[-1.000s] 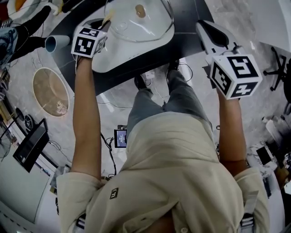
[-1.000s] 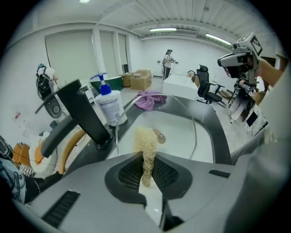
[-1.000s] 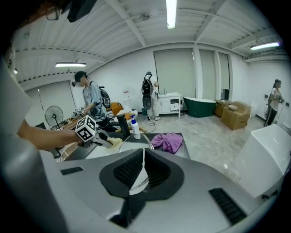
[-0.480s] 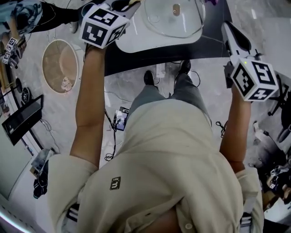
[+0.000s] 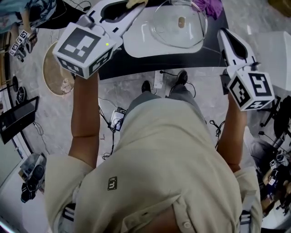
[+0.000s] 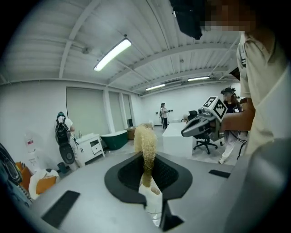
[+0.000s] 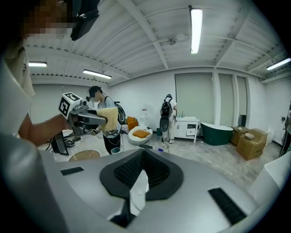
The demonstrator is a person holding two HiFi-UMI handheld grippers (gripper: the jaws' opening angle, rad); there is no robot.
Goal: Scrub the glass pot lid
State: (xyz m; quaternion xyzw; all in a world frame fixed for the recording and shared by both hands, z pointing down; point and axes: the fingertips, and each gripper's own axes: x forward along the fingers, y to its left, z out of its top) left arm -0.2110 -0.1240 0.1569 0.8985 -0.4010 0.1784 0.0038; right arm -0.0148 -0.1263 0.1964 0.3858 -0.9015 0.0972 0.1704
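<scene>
Gripping a straw-coloured loofah scrubber (image 6: pixel 145 141) in the left tongs (image 6: pixel 148 186), with the fibres poking out past the tips. Keeping the right tongs (image 7: pixel 138 189) pressed together on nothing.

Over the last second, raised the left tongs from low beside the white tray (image 5: pixel 141 43) to well above it, toward the head camera. Judged so from the much larger marker cube (image 5: pixel 84 50) in the head view. Swung both tongs roughly level as well. Looking out across the room from either gripper view, toward a green tub (image 7: pixel 218 134) by the far wall, never down at the work. Kept the right tongs out to the side, past the edge of the dark tabletop (image 5: pixel 136 66).

Left the glass pot lid (image 5: pixel 168 27) lying on the tray, below and between the two tongs, touched by neither. Left a purple cloth (image 5: pixel 210 7) just beyond it, away from both.

For the task, means no scrubbing at this instant, with the scrubber off the glass. Cannot tell whether a pause between strokes or a finish. To resume, would need to bring the left tongs down and forward onto the lid, probably with the right tongs moved in to steady the rim against sliding.
</scene>
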